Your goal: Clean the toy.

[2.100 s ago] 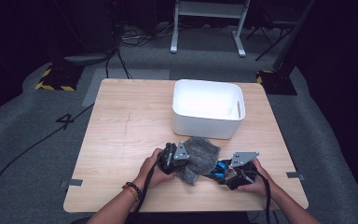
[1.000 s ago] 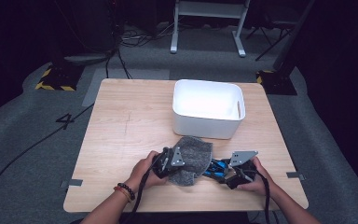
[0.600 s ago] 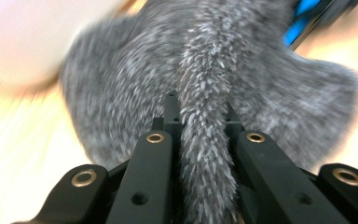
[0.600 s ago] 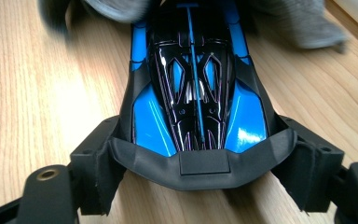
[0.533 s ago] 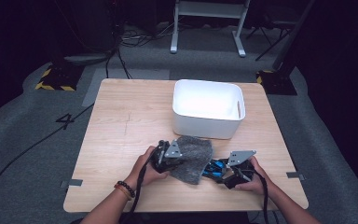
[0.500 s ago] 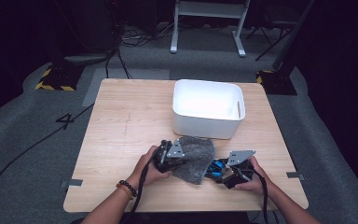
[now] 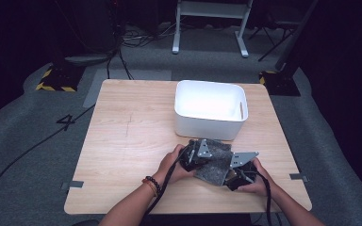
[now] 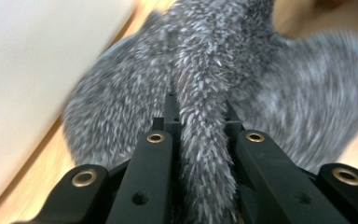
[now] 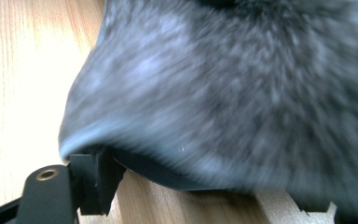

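Note:
A grey fuzzy cloth [image 7: 215,163] lies near the table's front edge, between my two grippers. My left gripper [image 7: 206,157] is shut on a raised fold of it; in the left gripper view that fold [image 8: 205,154] runs up between the black jaws [image 8: 198,112]. My right gripper [image 7: 227,172] sits at the cloth's right edge with its jaws wide apart. In the right gripper view the cloth [image 9: 237,93] drapes over those jaws [image 9: 205,191], one fingertip [image 9: 91,179] shows at the left, and no pad presses on the fabric.
A white plastic bin [image 7: 207,127] stands just behind the cloth, right of the table's middle, and shows as a pale wall [image 8: 28,70] in the left gripper view. The wooden table [image 7: 132,136] has bare room to the left. Cables trail from both grippers.
My left gripper has moved right and a little toward the bin, carrying the pinched fold and bunching the cloth toward the right gripper. The right gripper has stayed put.

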`<state>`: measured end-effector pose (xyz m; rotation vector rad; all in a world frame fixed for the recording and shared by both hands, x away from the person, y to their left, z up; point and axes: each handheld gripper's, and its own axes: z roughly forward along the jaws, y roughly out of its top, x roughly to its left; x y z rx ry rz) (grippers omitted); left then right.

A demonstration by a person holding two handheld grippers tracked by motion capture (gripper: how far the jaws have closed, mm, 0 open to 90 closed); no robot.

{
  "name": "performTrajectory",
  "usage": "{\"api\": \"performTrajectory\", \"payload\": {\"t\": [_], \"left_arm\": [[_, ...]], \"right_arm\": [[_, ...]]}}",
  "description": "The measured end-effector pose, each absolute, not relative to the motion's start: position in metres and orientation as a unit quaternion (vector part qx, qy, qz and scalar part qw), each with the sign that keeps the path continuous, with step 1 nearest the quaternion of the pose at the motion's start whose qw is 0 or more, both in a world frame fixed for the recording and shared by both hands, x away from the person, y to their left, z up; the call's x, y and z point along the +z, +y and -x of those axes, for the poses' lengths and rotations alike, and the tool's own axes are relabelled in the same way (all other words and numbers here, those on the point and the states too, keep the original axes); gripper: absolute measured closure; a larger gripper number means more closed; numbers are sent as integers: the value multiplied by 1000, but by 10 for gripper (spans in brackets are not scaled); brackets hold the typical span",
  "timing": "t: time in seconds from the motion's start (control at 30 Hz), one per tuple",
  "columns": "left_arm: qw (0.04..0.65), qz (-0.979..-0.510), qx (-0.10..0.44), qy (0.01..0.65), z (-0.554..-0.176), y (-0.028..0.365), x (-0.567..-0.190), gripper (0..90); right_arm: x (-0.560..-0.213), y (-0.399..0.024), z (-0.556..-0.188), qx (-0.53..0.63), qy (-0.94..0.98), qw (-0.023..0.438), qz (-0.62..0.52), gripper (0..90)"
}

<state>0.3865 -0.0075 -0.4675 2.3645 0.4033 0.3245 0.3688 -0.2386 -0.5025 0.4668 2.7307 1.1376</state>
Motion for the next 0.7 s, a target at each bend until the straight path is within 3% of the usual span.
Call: {"api": "performTrajectory", "payload": {"t": [0.17, 0.7], "left_arm": [[345, -915, 105, 183, -397, 19, -472, 814], [282, -929, 133, 198, -379, 73, -480, 806]], "right_arm": [[-502, -241, -370, 380, 909, 71, -156, 242], [-502, -241, -370, 377, 910, 73, -154, 242]]}}
